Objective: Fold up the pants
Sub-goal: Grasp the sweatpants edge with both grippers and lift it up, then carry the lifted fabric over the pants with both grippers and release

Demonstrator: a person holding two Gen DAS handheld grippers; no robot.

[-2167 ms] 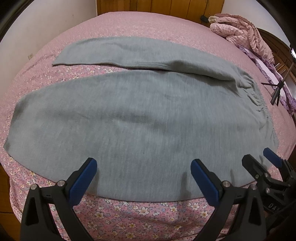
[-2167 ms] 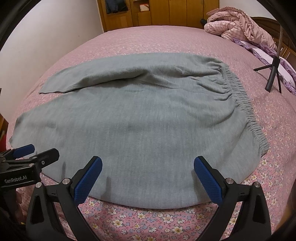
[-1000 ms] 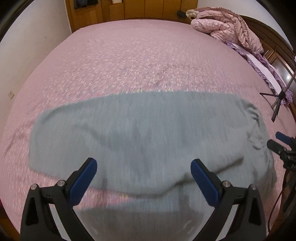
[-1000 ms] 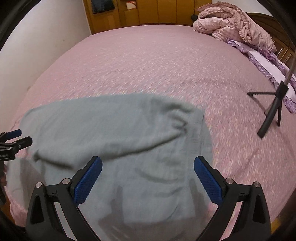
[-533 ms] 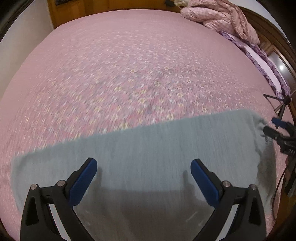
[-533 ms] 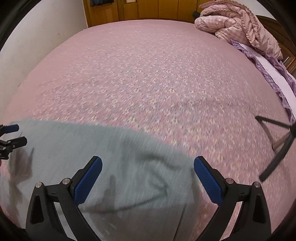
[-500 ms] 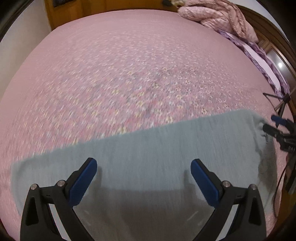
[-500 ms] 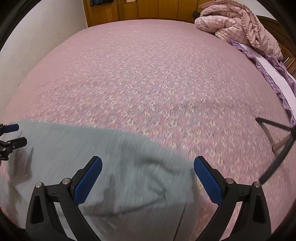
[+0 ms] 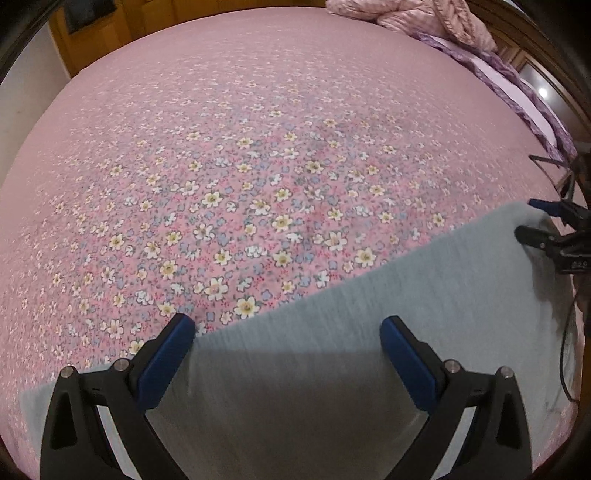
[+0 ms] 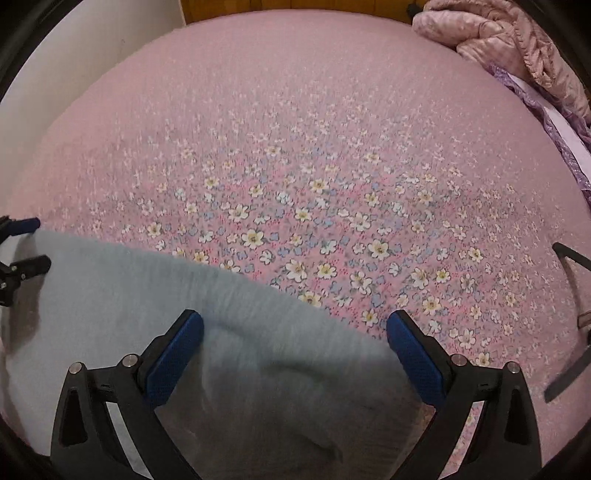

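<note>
The grey pants point(image 9: 369, 362) lie along the near edge of the bed point(image 9: 258, 129), a long band running from the low left corner of the left wrist view up toward the right. Most of the flowered sheet beyond them is bare.

The left gripper point(image 9: 288, 347) hangs over the pants with its 2 blue pads spread wide and nothing between them. The right gripper point(image 10: 295, 339) is the same: jaws wide apart, grey cloth below but not pinched. Each gripper also shows at the edge of the other's view, near an end of the band.

Judging from how the cloth lies, the pants look doubled lengthwise into 1 narrow strip, though the pictures do not show the layers clearly; the cloth is motion-blurred and a soft ridge shows under the right gripper. If so, the 1st fold is done. What is left, I judge, is to smooth that ridge and fold the strip end to end, once or twice, into a compact stack.

A pink quilt point(image 10: 498, 33) is bunched at the far right corner, and a tripod leg point(image 10: 569, 258) stands at the right edge.
</note>
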